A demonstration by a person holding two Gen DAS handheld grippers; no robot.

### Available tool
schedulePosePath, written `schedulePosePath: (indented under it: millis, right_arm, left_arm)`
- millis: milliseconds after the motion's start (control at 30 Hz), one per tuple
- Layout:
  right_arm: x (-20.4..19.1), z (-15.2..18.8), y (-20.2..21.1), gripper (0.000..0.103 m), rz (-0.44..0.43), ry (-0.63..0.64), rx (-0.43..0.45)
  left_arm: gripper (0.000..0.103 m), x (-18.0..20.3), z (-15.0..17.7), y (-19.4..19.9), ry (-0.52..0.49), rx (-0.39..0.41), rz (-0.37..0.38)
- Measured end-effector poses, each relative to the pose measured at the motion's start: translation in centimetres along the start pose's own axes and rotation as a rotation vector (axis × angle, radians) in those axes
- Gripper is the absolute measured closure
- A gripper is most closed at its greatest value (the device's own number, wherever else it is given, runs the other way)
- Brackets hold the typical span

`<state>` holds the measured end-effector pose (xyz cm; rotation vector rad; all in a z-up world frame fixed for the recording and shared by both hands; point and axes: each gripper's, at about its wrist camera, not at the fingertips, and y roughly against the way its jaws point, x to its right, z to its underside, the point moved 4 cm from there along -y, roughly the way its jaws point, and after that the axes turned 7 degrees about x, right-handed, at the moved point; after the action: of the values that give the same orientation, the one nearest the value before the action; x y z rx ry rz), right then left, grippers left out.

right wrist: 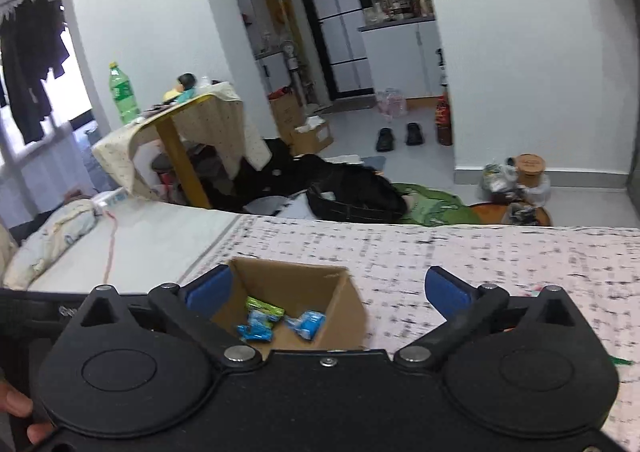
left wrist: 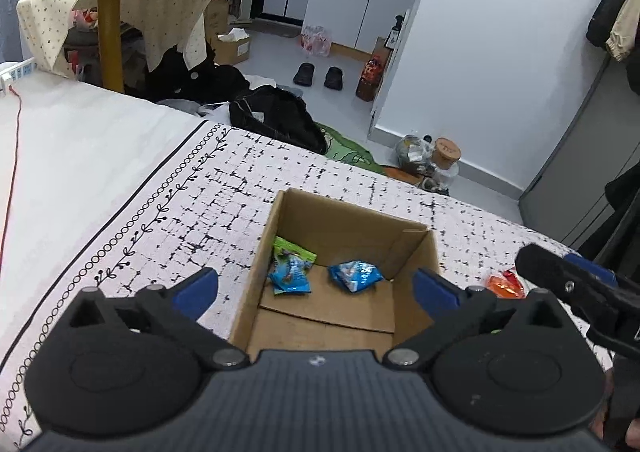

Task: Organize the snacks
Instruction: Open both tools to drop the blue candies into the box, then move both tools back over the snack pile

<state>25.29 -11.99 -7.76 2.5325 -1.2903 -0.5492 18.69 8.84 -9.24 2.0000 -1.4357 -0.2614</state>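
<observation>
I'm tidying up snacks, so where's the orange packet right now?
In the left wrist view, the orange snack packet lies on the patterned bedspread, outside the cardboard box, just to its right.

Your left gripper (left wrist: 316, 288) is spread wide, blue pads (left wrist: 198, 286) well apart, nothing between them. Your right gripper (right wrist: 338, 294) is spread wide too, empty; its fingertips show at the right edge of the left wrist view.

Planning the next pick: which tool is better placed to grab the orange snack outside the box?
Right tool: it's open beside the orange snack; the left tool is over the cardboard box.
</observation>
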Motion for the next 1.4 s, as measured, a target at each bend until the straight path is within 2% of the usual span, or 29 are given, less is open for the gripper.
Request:
schedulePosePath:
  millis: [200,533,867,1133,1400]
  right_arm:
    - [1.8,-0.1,2.1,0.000,0.042,-0.037,0.026]
    - [3.8,0.7,4.8,0.000,0.019,-0.066,0.006]
    - [5.4,1.6,7.6,0.000,0.028,-0.070,-0.021]
    - [6.8,2.7,9.5,0.000,0.070,-0.075,-0.035]
    - [8.6,4.1,11.1,0.000,0.102,-0.087,-0.053]
  left_arm:
    - [0.000,1.1,0.4,0.8,0.011,0.009,0.037]
    - [0.000,2.9,1.2,2.3,-0.020,0.020,0.058]
    - [0.000,5.3,3.1,3.8,-0.065,-0.011,0.075]
    - [0.000,7.3,4.7,4.4,-0.102,-0.053,0.111]
    - [0.000,9.5,6.3,5.1,-0.146,-0.056,0.158]
